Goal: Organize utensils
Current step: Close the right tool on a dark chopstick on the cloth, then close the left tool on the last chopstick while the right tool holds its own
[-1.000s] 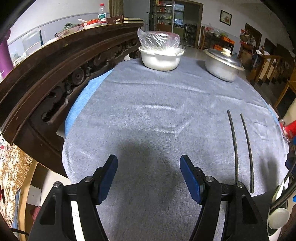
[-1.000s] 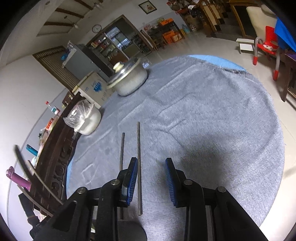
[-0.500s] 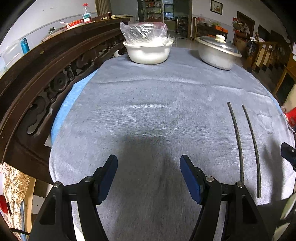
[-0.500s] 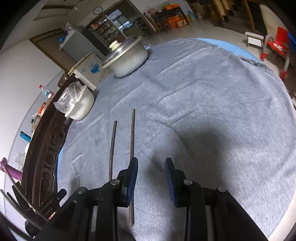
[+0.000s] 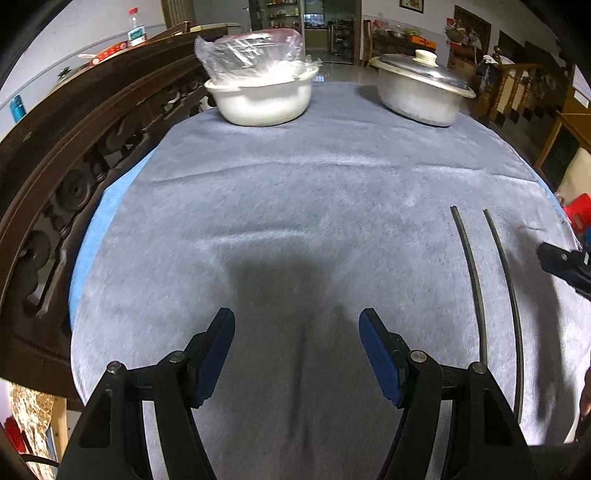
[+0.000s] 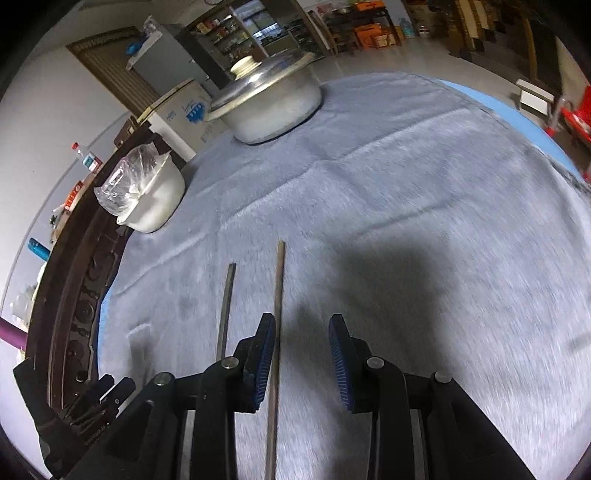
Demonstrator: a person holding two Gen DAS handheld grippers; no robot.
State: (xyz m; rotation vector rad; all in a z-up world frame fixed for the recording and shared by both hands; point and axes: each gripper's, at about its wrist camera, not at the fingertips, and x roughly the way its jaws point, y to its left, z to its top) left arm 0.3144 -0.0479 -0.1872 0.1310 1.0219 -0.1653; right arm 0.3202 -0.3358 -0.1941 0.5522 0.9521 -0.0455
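Writing is scarce here: a cardboard box (image 6: 192, 110) behind the table carries blue print and a blue emblem in the right wrist view, too blurred to read, and a bottle (image 5: 136, 30) on the dark carved wooden sideboard (image 5: 66, 147) has a label that cannot be made out either.

The task's things are two dark chopsticks on the grey cloth (image 5: 295, 192) that covers the round table. They lie side by side, nearly parallel, a narrow gap between them, not touching. Their long axes run from the near edge of the table away toward the far side, where a lidded metal pot (image 5: 421, 92) and a white bowl (image 5: 262, 99) wrapped in clear plastic stand. In the left wrist view the left chopstick (image 5: 471, 280) and the right chopstick (image 5: 508, 306) sit to the right of the left gripper (image 5: 297, 332), well clear of its blue pads. That gripper's jaws stand wide apart over bare cloth with nothing between them.

In the right wrist view the right gripper (image 6: 303, 339) hangs over the near ends of the pair. Its jaws are parted to a moderate gap. The right chopstick (image 6: 277, 291) passes just inside the left pad and runs on beneath the gripper, seemingly lying on the cloth rather than pinched. The left chopstick (image 6: 226, 306) lies outside the jaws, to the left of that pad. The tip of the right gripper also shows at the right edge of the left wrist view, beside the pair.
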